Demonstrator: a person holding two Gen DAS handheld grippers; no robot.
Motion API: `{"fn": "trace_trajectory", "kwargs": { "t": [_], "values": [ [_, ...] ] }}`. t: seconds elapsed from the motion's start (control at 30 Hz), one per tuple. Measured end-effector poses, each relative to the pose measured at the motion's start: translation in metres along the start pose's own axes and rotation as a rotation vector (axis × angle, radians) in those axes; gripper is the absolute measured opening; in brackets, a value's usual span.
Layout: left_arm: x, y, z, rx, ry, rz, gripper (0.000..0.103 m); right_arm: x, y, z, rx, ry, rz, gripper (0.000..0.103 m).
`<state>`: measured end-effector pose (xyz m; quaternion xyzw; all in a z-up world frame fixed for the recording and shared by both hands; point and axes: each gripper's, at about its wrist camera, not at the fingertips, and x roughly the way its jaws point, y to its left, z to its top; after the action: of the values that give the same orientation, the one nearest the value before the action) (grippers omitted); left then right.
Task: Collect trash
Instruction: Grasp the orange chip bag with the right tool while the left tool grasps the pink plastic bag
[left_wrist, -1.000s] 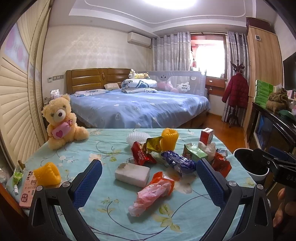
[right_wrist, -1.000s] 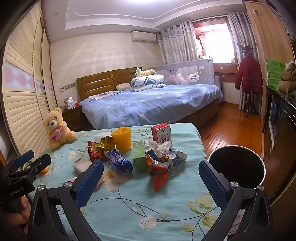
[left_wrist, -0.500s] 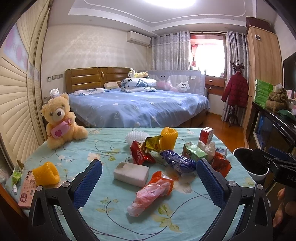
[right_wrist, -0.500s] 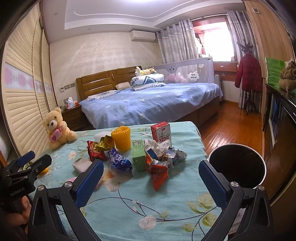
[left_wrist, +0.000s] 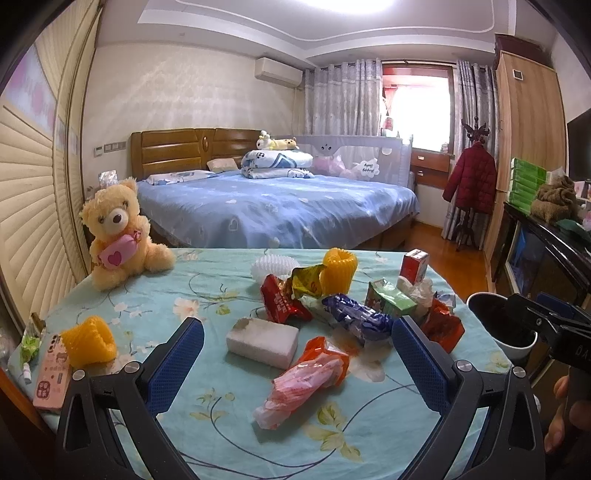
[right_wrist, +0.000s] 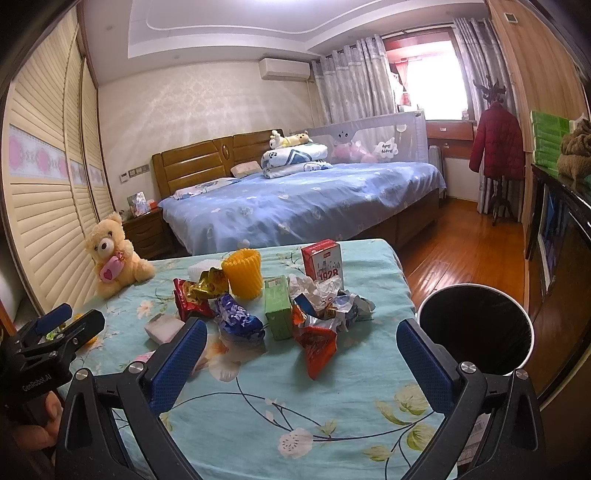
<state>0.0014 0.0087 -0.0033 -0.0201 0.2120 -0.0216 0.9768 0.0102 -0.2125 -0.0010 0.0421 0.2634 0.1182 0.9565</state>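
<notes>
Trash lies in a heap on the floral table (left_wrist: 207, 406): an orange-pink wrapper (left_wrist: 306, 376), a white sponge block (left_wrist: 262, 341), a blue wrapper (left_wrist: 356, 319), red wrappers (left_wrist: 279, 302), a green carton (right_wrist: 277, 308), a red carton (right_wrist: 324, 263), crumpled paper (right_wrist: 317, 291), a red-orange wrapper (right_wrist: 317, 338). My left gripper (left_wrist: 295, 354) is open above the orange-pink wrapper. My right gripper (right_wrist: 301, 354) is open, just short of the red-orange wrapper. A black-lined bin (right_wrist: 476, 328) stands beside the table's right edge.
A teddy bear (left_wrist: 114, 236) sits at the table's far left. A yellow foam net (left_wrist: 88, 341) and a phone (left_wrist: 51, 371) lie near the left edge. Another yellow foam net (right_wrist: 243, 273) stands in the heap. A bed (left_wrist: 273, 206) lies beyond the table.
Both grippers have drifted only slightly; the views are nearly unchanged. Nothing was picked up or let go.
</notes>
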Motion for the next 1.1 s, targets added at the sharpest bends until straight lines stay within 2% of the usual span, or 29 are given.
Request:
{"fn": "trace_trajectory", "kwargs": {
  "t": [0.47,0.73,0.87,0.93,1.0,1.03,1.1],
  "values": [
    [0.04,0.012,-0.008,-0.033,0.145,-0.018,0.102,0.044,-0.019,-0.018,0.066,0.163,0.011,0.103],
    [0.073,0.015,-0.012,-0.031,0.223,-0.026,0.1,0.083,-0.031,-0.026,0.119,0.267,0.028,0.101],
    [0.086,0.019,-0.013,-0.053,0.259,-0.052,0.098,0.1,-0.037,-0.029,0.154,0.308,0.046,0.095],
    [0.094,0.021,-0.013,-0.058,0.269,-0.067,0.093,0.106,-0.038,-0.029,0.166,0.317,0.052,0.091],
    [0.099,0.021,-0.013,-0.044,0.281,-0.076,0.084,0.111,-0.04,-0.029,0.181,0.329,0.057,0.085],
    [0.102,0.019,-0.014,-0.034,0.289,-0.08,0.082,0.114,-0.042,-0.029,0.187,0.333,0.059,0.08],
    [0.104,0.017,-0.016,-0.02,0.301,-0.093,0.071,0.118,-0.044,-0.029,0.2,0.346,0.063,0.066]
  ]
}}
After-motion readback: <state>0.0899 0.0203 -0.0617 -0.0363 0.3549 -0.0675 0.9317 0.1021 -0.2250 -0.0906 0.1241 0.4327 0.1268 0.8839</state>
